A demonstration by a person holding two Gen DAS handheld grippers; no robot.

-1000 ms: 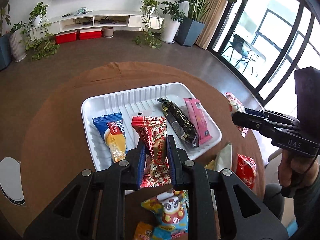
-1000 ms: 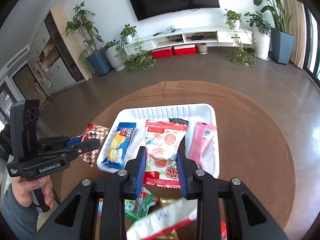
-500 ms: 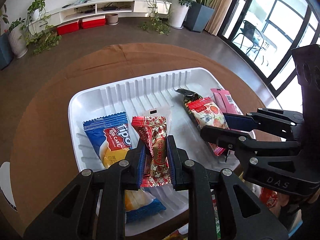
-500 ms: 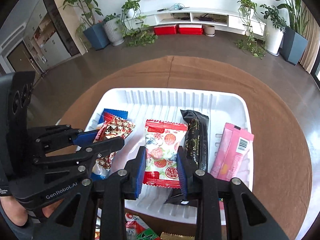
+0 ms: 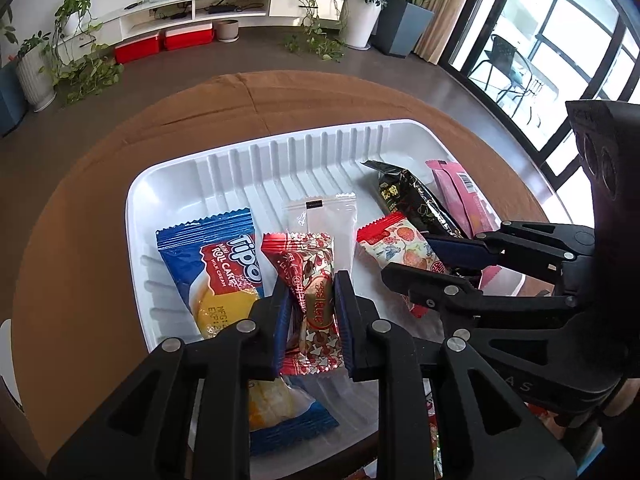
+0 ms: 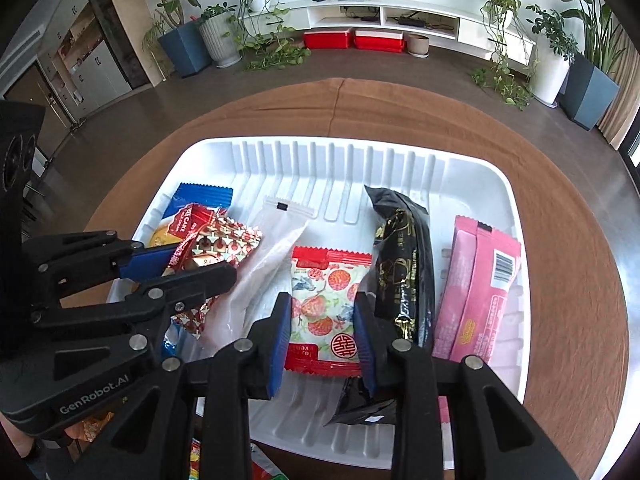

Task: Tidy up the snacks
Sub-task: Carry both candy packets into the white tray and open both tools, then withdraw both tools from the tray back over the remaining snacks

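Right, the snacks are in the white tray (image 5: 168, 184), which sits on the round brown desk (image 5: 80, 208). The left gripper (image 5: 311, 300) has its jaws clenched on a red foil packet (image 5: 308, 264), the blue pads pressing both edges, the packet low over the tray floor. At the packet's nine o'clock lies a blue roll-cake pack (image 5: 216, 264), flat in the tray with its near end under the left gripper. Just behind the foil packet, at twelve o'clock, is a clear sachet (image 5: 320, 216), lying partly beneath it.

Over to the right gripper (image 6: 323, 320): its jaws grip a red-edged fruit-print packet (image 6: 328, 292) by its two sides, its lower edge close to the tray floor. At that packet's three o'clock lies a black bar (image 6: 404, 264), touching it, and beyond that at three o'clock a pink pack (image 6: 480, 292) flat against the tray's right wall. At nine o'clock the clear sachet slants between the two held packets.

Both grippers are side by side over the tray's near half. More wrappers (image 6: 196, 456) peek out at six o'clock, on the desk outside the tray. Beyond the desk at twelve o'clock: brown floor, potted plants, a white media shelf (image 6: 384, 12).
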